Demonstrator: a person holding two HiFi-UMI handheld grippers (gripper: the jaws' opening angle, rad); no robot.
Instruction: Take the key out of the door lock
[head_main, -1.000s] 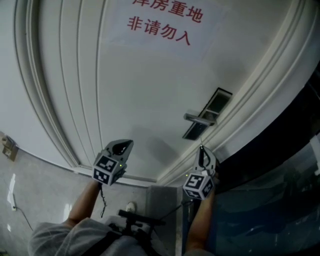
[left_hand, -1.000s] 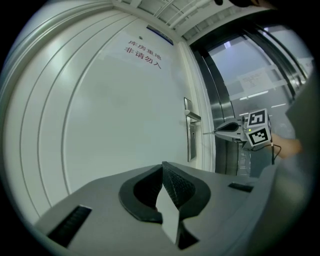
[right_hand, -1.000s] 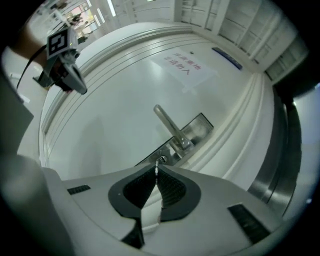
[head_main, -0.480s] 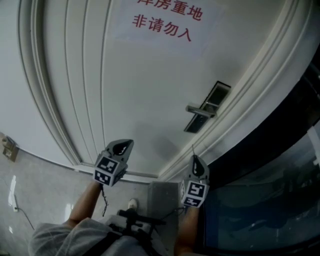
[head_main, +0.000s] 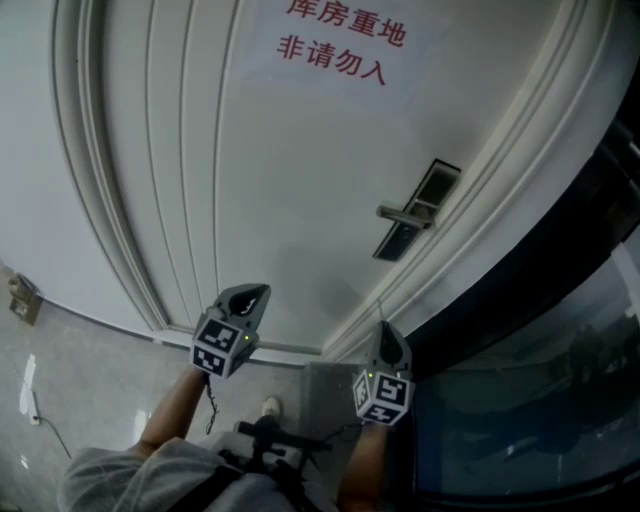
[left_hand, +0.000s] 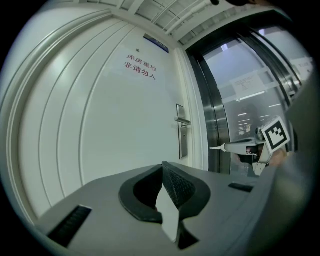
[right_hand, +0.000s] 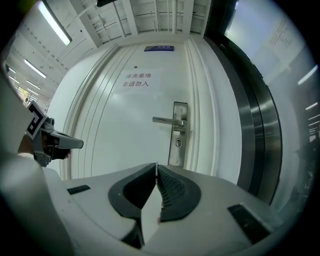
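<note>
The white door's metal lock plate (head_main: 412, 222) with its lever handle (head_main: 401, 212) is at the upper right of the head view. The keyhole (right_hand: 178, 142) under the handle looks empty. My right gripper (head_main: 383, 328) hangs well back from the lock, level, shut on a thin key (left_hand: 216, 147) that pokes out past its tips. In its own view only a sliver of the key (right_hand: 157, 165) shows between the pads. My left gripper (head_main: 256, 293) is shut with nothing in it and points at the plain door panel, left of the lock.
A paper sign with red characters (head_main: 335, 45) hangs high on the door. Moulded door frame strips (head_main: 480, 190) run beside the lock, with a dark glass wall (head_main: 560, 340) to the right. Grey floor tiles (head_main: 60, 390) and the person's shoe (head_main: 266, 408) lie below.
The right gripper has drawn back and down from the lock plate, rolling as it went. The left gripper has drifted only slightly.
</note>
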